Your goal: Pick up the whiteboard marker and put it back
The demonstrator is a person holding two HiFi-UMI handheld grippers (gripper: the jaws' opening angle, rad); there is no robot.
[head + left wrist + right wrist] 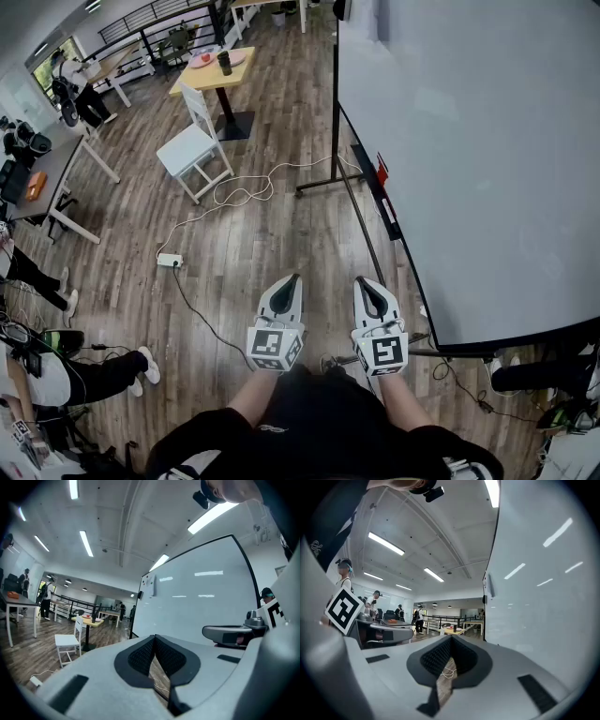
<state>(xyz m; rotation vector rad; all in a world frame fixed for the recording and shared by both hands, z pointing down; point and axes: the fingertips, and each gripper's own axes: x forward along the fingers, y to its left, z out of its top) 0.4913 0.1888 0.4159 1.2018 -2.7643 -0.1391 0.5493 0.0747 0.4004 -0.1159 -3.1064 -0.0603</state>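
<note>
Holding level side by side, left gripper point(294, 279) and right gripper point(362, 282) have fingers clenched on nothing. The marker is probably the small red thing point(382, 172) on the whiteboard point(469, 141) ledge point(362, 157). It lies along the ledge, ahead-right, nearer the right gripper.

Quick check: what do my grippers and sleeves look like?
Both the left gripper and right gripper have pale grey shells with black textured pads on the jaws. Each carries a cube of black-and-white square markers. The person wears a black top.
</note>
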